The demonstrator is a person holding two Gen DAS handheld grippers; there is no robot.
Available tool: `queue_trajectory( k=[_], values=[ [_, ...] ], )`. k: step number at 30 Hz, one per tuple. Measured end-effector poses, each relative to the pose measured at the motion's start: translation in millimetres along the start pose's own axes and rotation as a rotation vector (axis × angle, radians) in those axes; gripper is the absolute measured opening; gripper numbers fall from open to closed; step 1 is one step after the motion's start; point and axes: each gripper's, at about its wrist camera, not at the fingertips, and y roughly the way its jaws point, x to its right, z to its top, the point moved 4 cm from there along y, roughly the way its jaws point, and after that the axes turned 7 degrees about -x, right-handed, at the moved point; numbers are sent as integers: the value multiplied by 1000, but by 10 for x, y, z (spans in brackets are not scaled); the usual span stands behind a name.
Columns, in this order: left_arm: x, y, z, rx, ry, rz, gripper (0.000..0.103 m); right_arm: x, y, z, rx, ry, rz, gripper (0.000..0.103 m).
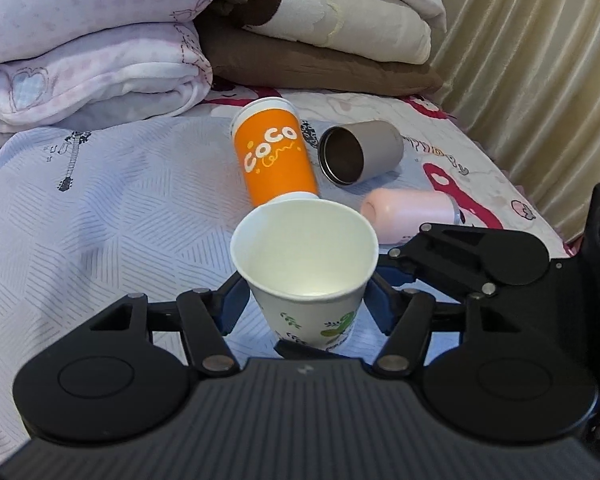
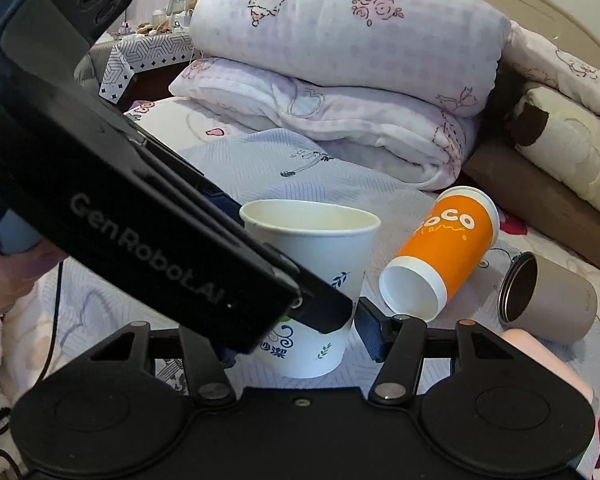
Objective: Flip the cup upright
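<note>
Pale quilted bed cover [image 1: 112, 208] with a printed line pattern carries everything in view. On it the white paper cup [image 1: 305, 270] stands upright, mouth open to the top, with green leaf prints and blue characters on its wall. The left gripper [image 1: 305, 304] has its blue fingers [image 1: 232, 300] spread to either side of the cup's lower half; whether the pads actually press on the wall I cannot tell. From the right wrist view the right gripper [image 2: 296, 340] also straddles the cup's base, one blue pad [image 2: 370, 330] standing just off the cup with a sliver of bed cover between, the other side hidden behind the left gripper's black body, which crosses that view diagonally.

Just behind the paper cup lies the orange CoCo cup [image 1: 276, 152] on its side, its white open mouth turned toward the paper cup. Beside it a grey metal tumbler [image 1: 360, 152] lies on its side, dark opening showing. A pink tumbler [image 1: 410, 212] lies nearer the right gripper. Folded blankets [image 1: 84, 52] are stacked at the back, with cream curtains [image 1: 540, 48] along the side.
</note>
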Motion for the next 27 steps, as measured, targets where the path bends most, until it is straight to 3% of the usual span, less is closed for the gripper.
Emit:
queue_trajectory(
  k=[7, 9, 13, 16, 18, 27],
  values=[
    [62, 120, 7, 48, 93, 88, 58, 60, 177, 25, 11, 14, -34, 61],
    [58, 174, 12, 46, 113, 113, 58, 89, 225, 9, -18, 34, -42, 70],
    [58, 284, 33, 41, 130, 114, 58, 75, 235, -39, -44, 32, -71, 73],
    [68, 388, 49, 18, 143, 123, 59, 48, 217, -54, -23, 10, -70, 67],
    [68, 435, 58, 3, 151, 116, 59, 61, 251, -66, -36, 6, -105, 55],
    [113, 515, 63, -23, 195, 118, 60, 97, 332, -143, -37, -9, -153, 55]
  ],
)
